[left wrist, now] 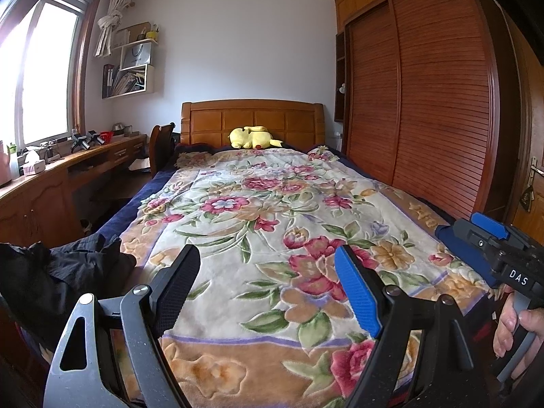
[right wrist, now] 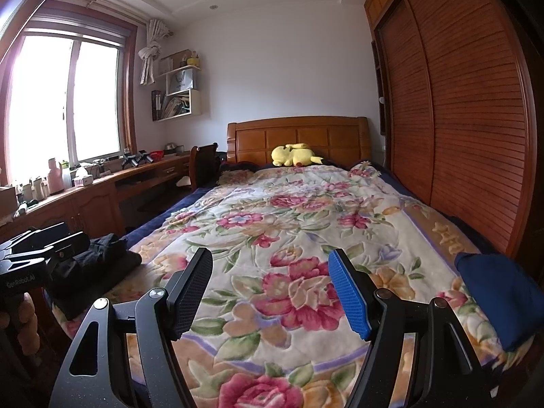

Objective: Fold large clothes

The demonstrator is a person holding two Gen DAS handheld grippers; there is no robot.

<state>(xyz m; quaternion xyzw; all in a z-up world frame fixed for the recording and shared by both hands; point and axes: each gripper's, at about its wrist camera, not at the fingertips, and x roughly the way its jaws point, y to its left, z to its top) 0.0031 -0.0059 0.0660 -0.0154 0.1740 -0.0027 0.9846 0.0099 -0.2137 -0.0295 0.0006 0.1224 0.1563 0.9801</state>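
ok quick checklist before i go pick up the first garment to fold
1. Left tool open, nothing between its fingers: ok.
2. Right tool open, nothing held: ok.
3. Black clothes in view at the bed's left near corner: ok.
4. Blue garment in view at the right edge: ok.
5. Room on the blanket to fold: ok, bare between the two heaps; plush toy sits far off by the headboard.
6. Which garment is large: cannot tell, both are bunched.

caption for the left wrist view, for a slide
Open left tongs hover over a floral blanket, dark clothes heaped at left.
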